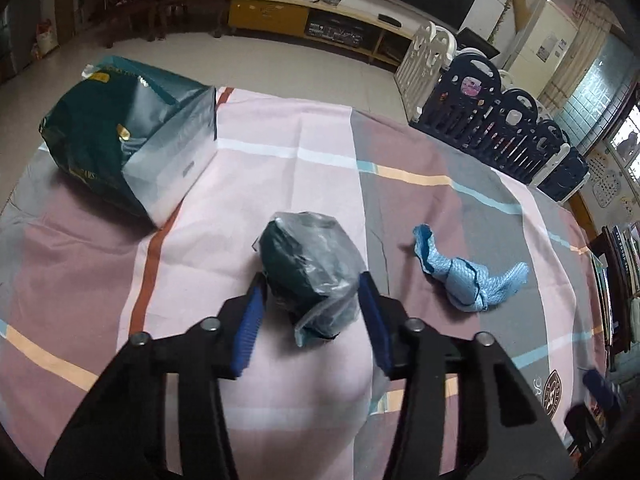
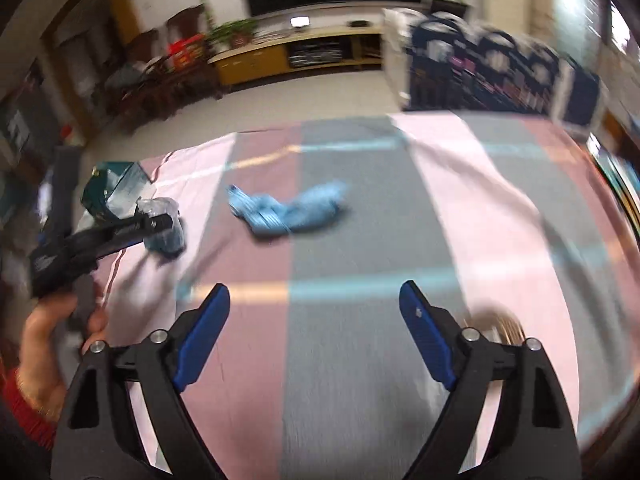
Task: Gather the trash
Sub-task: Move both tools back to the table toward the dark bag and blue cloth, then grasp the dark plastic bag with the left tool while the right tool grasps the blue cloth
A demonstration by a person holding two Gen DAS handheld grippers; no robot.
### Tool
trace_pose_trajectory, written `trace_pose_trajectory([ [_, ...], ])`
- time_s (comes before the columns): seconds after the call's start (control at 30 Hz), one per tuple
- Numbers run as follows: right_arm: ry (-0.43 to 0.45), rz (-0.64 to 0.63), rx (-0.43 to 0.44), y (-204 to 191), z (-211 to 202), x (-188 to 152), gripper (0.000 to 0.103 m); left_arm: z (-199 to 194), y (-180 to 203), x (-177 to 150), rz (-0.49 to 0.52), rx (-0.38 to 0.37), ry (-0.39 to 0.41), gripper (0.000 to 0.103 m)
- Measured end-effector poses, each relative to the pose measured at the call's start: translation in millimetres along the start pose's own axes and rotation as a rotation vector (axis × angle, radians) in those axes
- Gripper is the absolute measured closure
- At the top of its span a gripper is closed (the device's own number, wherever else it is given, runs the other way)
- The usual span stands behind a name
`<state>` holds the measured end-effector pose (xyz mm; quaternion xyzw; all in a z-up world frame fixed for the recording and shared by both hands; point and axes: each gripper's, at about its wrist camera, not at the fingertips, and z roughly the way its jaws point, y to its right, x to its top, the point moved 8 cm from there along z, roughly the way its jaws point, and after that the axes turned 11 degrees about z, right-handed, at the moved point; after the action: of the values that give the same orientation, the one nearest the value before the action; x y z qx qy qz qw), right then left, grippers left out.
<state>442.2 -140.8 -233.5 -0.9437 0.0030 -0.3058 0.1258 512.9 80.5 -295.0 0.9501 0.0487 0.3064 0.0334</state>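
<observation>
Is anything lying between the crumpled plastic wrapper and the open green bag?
Nothing visible. Only bare striped cloth lies between the wrapper and the green bag. The blue rag sits off to the other side.

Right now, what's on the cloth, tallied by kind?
Open paper bag, dark green: 1
Dark wad in clear plastic, between the left gripper pads: 1
Crumpled blue rag: 1
Total: 3
</observation>
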Motion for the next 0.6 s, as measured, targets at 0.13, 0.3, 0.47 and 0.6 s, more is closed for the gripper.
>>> trace_pose_trajectory([
  [0.13,-0.057,-0.198,0.010,-50,68,35,0.017,-16,-8,-4,-0.013,0.024,0.040,0.061],
  [0.3,-0.190,-0.222,0.000,-66,127,30,0.025,-43,-21,-11,-0.065,0.025,0.092,0.063],
  [0.47,-0.197,-0.104,0.026,-55,112,18,0.073,-78,-19,-25,-0.047,0.068,0.164,0.063],
  [0.6,-0.141,-0.052,0.054,-46,51,-4,0.073,-112,-7,-57,-0.004,0.078,0.170,0.063],
])
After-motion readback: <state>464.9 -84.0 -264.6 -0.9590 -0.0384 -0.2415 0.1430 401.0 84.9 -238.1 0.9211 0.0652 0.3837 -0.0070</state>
